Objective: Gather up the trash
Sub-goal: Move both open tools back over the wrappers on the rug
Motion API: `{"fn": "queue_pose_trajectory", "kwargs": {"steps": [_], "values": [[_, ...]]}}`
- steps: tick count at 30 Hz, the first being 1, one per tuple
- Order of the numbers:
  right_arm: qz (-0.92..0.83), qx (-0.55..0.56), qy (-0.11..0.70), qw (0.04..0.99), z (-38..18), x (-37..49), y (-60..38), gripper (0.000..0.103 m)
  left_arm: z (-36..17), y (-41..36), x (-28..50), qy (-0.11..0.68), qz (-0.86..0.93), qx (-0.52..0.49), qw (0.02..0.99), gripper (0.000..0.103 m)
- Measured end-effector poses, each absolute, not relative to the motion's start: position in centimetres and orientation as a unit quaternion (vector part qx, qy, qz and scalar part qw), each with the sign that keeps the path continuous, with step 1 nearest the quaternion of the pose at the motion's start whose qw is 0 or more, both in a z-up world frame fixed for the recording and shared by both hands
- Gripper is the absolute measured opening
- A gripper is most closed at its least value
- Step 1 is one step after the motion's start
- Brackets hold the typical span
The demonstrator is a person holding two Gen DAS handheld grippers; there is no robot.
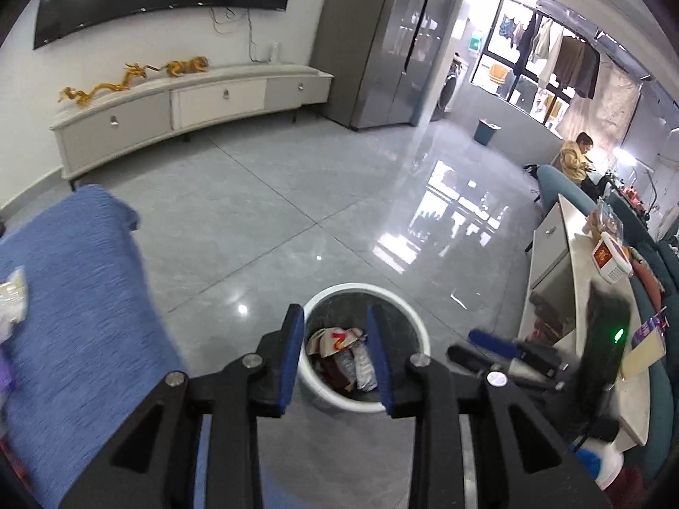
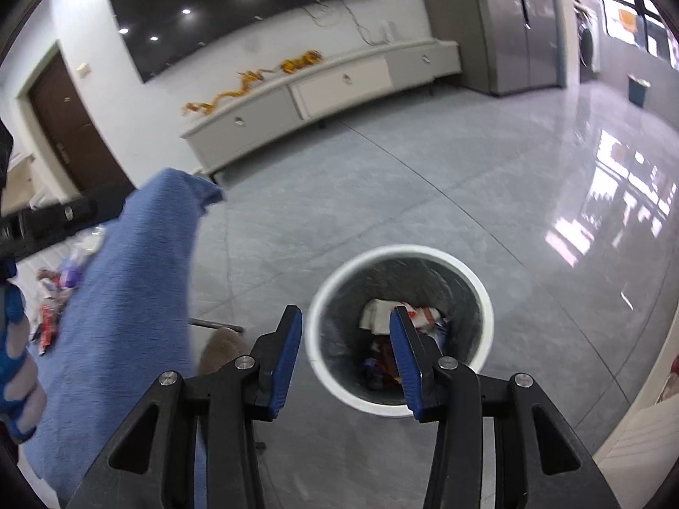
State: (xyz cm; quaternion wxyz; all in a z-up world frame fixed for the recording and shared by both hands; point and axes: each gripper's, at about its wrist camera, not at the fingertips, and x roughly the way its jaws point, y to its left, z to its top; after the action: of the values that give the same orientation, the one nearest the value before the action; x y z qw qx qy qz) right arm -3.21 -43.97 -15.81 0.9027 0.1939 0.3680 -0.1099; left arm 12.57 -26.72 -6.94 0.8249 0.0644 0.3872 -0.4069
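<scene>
Below, crumpled wrappers (image 1: 341, 354) lie inside a white trash bin (image 1: 418, 331) on the grey tile floor (image 1: 263, 212); the left gripper (image 1: 336, 318) and right gripper (image 2: 346, 318) hang above it, jaws apart and empty, beside a blue cloth (image 1: 80, 297).

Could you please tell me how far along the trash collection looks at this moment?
Partly done. The white bin already holds several wrappers. Nothing is in hand: the left claw and right claw both hang open and empty above the bin. Still left: loose wrappers lying beyond the blue cloth, and more litter on that cloth.
</scene>
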Motion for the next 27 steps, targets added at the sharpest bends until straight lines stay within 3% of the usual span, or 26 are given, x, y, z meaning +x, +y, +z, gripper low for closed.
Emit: {"fn": "queue_pose_trajectory", "kwargs": {"steps": [11, 23, 27], "values": [[0.009, 0.126, 0.321, 0.939, -7.9, -2.6, -34.4, 0.046, -3.9, -10.8, 8.7, 0.357, -0.333, 0.025, 0.872, 0.032], [0.148, 0.072, 0.332, 0.929, -5.9, 1.2, -23.5, 0.05, -6.5, 10.5, 7.4, 0.379, -0.184, -0.047, 0.906, 0.033], [0.193, 0.06, 0.344, 0.917, -6.1, 2.8, -20.2, 0.052, -7.1, 14.6, 8.1, 0.388, -0.159, -0.05, 0.906, 0.038]]}}
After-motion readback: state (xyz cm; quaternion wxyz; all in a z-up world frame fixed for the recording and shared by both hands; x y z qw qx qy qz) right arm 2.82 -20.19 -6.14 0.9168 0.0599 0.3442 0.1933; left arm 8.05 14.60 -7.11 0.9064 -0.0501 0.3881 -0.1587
